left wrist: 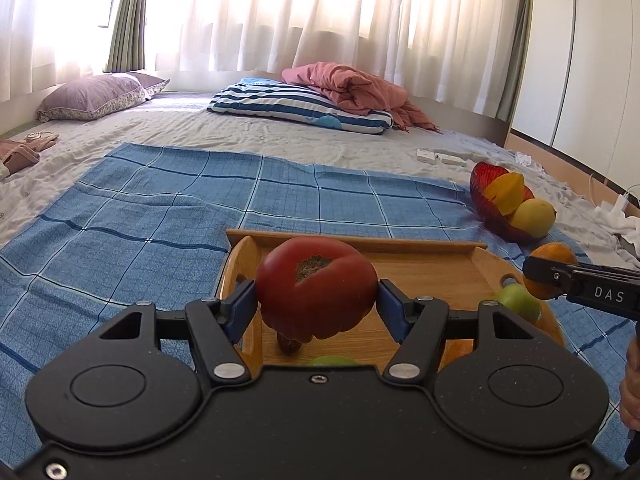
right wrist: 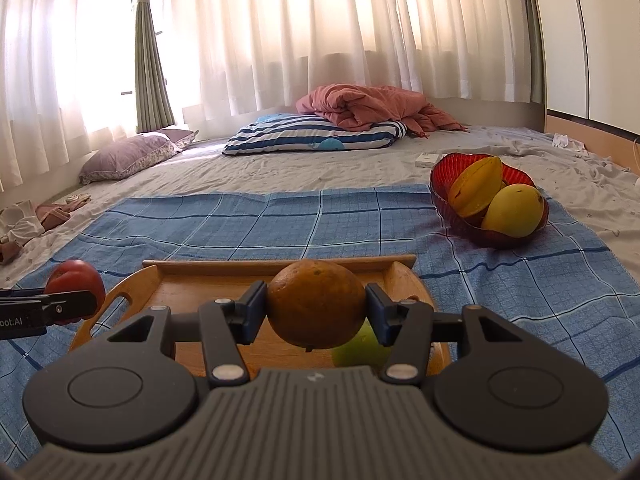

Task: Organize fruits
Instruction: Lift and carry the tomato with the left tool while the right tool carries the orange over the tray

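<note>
My left gripper (left wrist: 317,298) is shut on a red tomato (left wrist: 316,286) and holds it above the wooden tray (left wrist: 436,276). My right gripper (right wrist: 316,312) is shut on an orange (right wrist: 316,304) above the same tray (right wrist: 224,280). In the left wrist view the right gripper (left wrist: 538,280) and its orange (left wrist: 554,256) show at the right. In the right wrist view the left gripper (right wrist: 76,300) with the tomato (right wrist: 76,280) shows at the left. A green fruit (left wrist: 520,300) lies in the tray, also in the right wrist view (right wrist: 360,350). A red bowl (right wrist: 444,196) holds a starfruit (right wrist: 476,188) and a yellow mango (right wrist: 514,210).
The tray sits on a blue checked cloth (left wrist: 160,216) spread over a bed. A small brown fruit (left wrist: 290,344) and another green fruit (left wrist: 332,360) lie in the tray under my left gripper. Pillows (left wrist: 300,106), a pink blanket (right wrist: 360,108) and small white boxes (left wrist: 440,157) lie farther back.
</note>
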